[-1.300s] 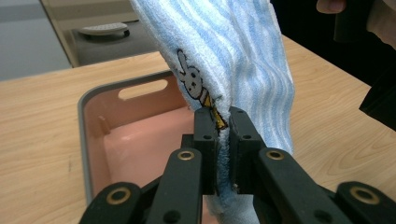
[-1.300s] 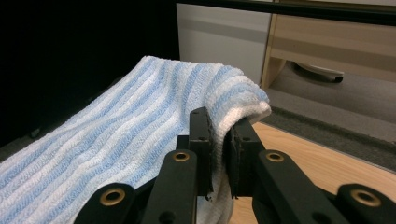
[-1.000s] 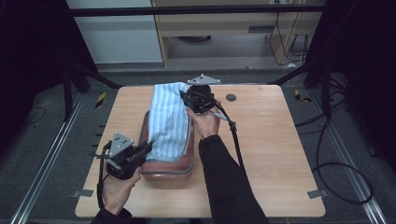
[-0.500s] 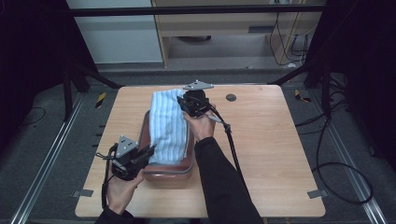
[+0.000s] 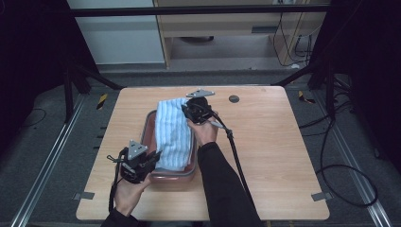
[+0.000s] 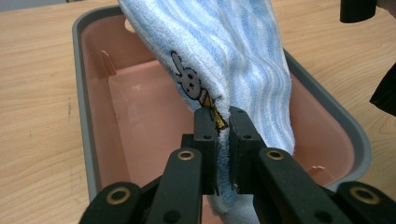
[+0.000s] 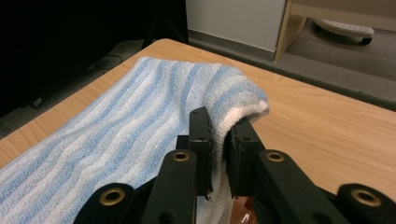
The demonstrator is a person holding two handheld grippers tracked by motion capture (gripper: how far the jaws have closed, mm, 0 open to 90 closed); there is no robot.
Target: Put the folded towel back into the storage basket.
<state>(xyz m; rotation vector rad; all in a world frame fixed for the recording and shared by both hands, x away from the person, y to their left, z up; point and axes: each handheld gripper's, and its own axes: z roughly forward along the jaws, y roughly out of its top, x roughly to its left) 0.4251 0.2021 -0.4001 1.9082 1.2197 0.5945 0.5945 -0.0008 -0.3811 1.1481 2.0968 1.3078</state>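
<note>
A blue-and-white striped towel [image 5: 172, 130] with a small rabbit print [image 6: 189, 84] hangs stretched above a pink bin with a grey rim [image 5: 177, 177] on the wooden table. My left gripper [image 5: 152, 158] is shut on the towel's near edge [image 6: 220, 122], over the bin's front part. My right gripper [image 5: 185, 109] is shut on the towel's far edge [image 7: 219, 126], above the bin's back end. The bin's pink inside [image 6: 140, 116] shows bare under the cloth.
A small dark round disc [image 5: 233, 99] lies on the table [image 5: 283, 156] behind the right gripper. A black cable [image 5: 236, 156] trails from the right gripper along the forearm. A desk and floor cables stand beyond the table's far edge.
Both grippers moved left a little with the towel held between them. The towel now hangs more over the bin's middle.
</note>
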